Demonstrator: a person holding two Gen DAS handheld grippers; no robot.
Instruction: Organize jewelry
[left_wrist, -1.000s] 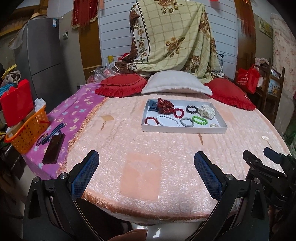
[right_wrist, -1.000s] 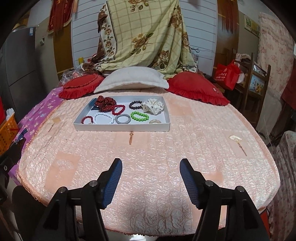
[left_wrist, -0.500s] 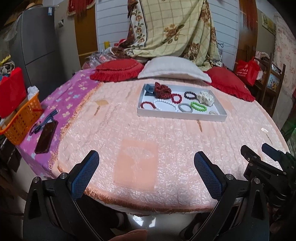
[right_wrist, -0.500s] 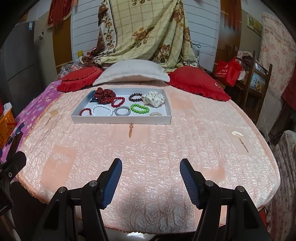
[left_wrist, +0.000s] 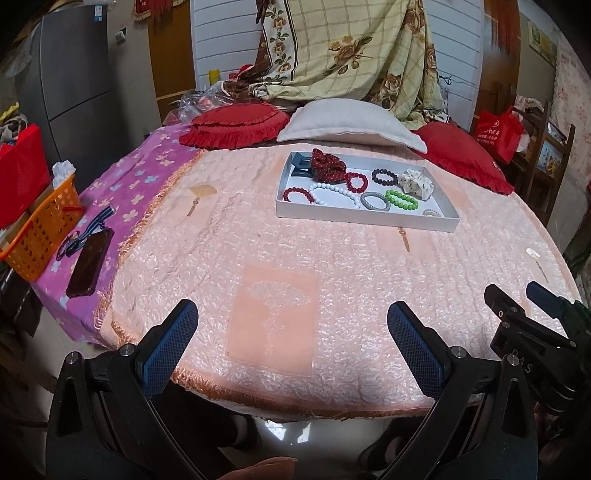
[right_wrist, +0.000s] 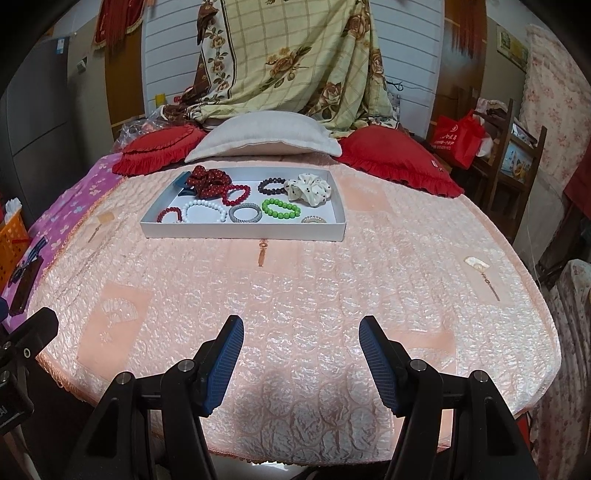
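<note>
Both the left hand-held gripper (left_wrist: 291, 339) and right hand-held gripper (right_wrist: 301, 356) hang wide apart and empty, so reach slowly over the pink bed cover (right_wrist: 295, 288) to the shallow white tray (right_wrist: 243, 230) of bead bracelets.

White tray (right_wrist: 243, 232) on bedspread, bead bracelets (right_wrist: 281, 208) and scrunchies (right_wrist: 309, 188) inside

Glossy quilted bedspread (right_wrist: 295, 295)
</note>
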